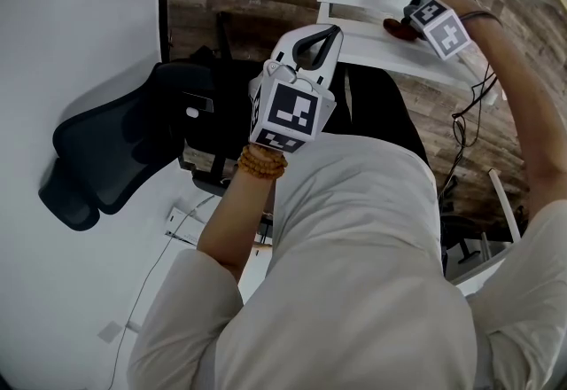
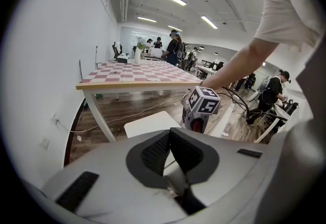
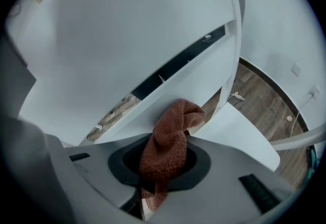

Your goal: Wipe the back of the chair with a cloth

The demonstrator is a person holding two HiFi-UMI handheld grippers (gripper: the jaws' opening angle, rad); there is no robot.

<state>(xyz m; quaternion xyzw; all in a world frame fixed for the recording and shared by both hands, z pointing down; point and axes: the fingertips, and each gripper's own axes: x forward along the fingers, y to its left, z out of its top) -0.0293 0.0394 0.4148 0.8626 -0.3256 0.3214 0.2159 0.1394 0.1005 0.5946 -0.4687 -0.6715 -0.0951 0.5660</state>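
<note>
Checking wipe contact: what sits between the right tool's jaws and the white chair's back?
The brown cloth, clamped in the right tool, its bunched end against the chair back. The right gripper view shows it best.

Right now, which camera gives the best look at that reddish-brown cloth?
The right gripper view: the cloth fills its middle, clamped in the right gripper at the white chair. The head view shows only a small dark-red bit far off; the left gripper view shows at most a red speck.
</note>
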